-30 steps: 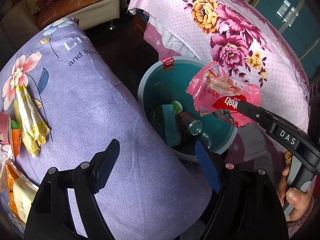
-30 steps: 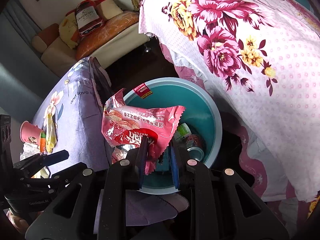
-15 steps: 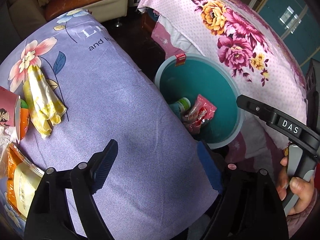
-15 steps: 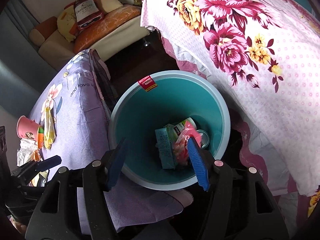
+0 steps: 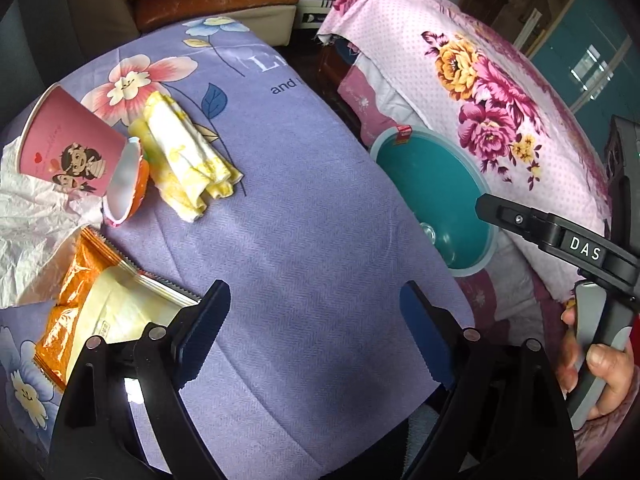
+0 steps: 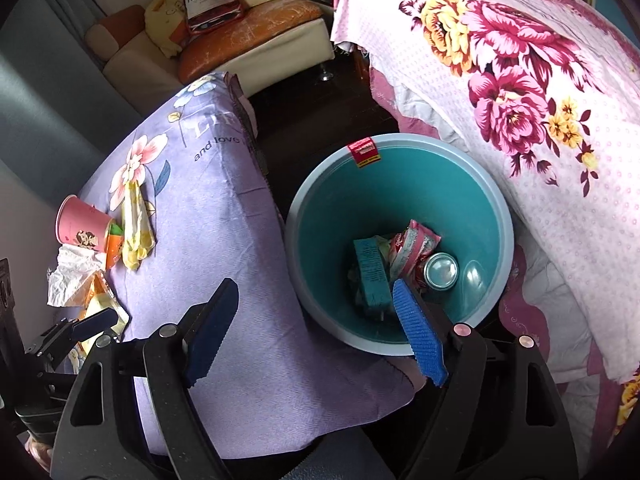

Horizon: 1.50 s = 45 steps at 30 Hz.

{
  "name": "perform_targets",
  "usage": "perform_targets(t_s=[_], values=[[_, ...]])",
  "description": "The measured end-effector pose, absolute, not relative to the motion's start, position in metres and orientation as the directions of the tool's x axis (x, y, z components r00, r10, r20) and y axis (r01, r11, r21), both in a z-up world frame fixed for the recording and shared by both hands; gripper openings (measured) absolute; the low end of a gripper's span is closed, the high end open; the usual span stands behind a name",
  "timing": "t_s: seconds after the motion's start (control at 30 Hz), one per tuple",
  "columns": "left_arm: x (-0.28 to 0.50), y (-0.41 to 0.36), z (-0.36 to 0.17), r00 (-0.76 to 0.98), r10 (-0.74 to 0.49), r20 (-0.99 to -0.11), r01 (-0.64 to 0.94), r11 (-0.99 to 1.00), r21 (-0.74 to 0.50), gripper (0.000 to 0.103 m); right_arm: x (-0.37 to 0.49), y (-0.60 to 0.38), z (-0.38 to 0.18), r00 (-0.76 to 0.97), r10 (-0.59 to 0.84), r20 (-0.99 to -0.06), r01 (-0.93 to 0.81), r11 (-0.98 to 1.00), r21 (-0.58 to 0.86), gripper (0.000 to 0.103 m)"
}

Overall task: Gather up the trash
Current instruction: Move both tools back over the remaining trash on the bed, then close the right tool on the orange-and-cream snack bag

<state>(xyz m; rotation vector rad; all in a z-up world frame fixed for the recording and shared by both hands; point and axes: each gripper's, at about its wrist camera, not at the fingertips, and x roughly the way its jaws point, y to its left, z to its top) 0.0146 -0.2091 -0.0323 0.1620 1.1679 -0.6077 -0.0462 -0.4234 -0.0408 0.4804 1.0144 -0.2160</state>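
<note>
A teal bin (image 6: 472, 184) stands on the floor between the purple-covered table (image 6: 224, 248) and a pink floral cover; it also shows in the left wrist view (image 5: 424, 168). Inside lie a pink snack wrapper (image 6: 412, 240), a teal box (image 6: 370, 272) and a can (image 6: 440, 270). My right gripper (image 6: 316, 328) is open and empty above the bin's near rim. My left gripper (image 5: 316, 328) is open and empty over the table. On the table's left lie a pink paper cup (image 5: 68, 148), a yellow wrapper (image 5: 188, 168), an orange snack bag (image 5: 84, 300), an orange cup (image 5: 130, 196) and crumpled white paper (image 5: 28, 224).
A pink floral cover (image 6: 540, 92) drapes furniture right of the bin. A sofa with cushions (image 6: 224, 28) stands behind, across dark floor. The right gripper's finger (image 5: 560, 236) and the holding hand (image 5: 596, 364) show in the left wrist view.
My right gripper opened and dropped the pink wrapper into the bin. My left gripper swung left over the table, bringing the cup and wrappers into view.
</note>
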Motion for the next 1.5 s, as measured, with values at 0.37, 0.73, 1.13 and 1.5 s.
perform_targets(t_s=[0.37, 0.73, 1.13, 1.5], values=[[0.017, -0.115, -0.016, 0.332, -0.367, -0.869, 0.415, 0.884, -0.215, 0.088, -0.025, -0.348, -0.025, 0.492, 0.075, -0.867, 0.266, 0.936, 0.232, 0.079], [0.026, -0.003, -0.021, 0.390, -0.320, -0.864, 0.239, 0.941, -0.240, 0.088, 0.014, -0.245, -0.024, 0.429, 0.164, -0.888, 0.066, 0.975, 0.211, 0.082], [0.034, 0.032, -0.051, 0.370, -0.240, -0.897, 0.174, 0.967, -0.187, 0.088, 0.057, -0.171, -0.053, 0.326, 0.254, -0.911, -0.047, 0.966, 0.252, 0.082], [0.034, 0.029, -0.060, 0.381, -0.193, -0.904, 0.188, 0.974, -0.129, 0.092, 0.072, -0.164, -0.073, 0.275, 0.294, -0.915, -0.035, 0.955, 0.296, 0.082]])
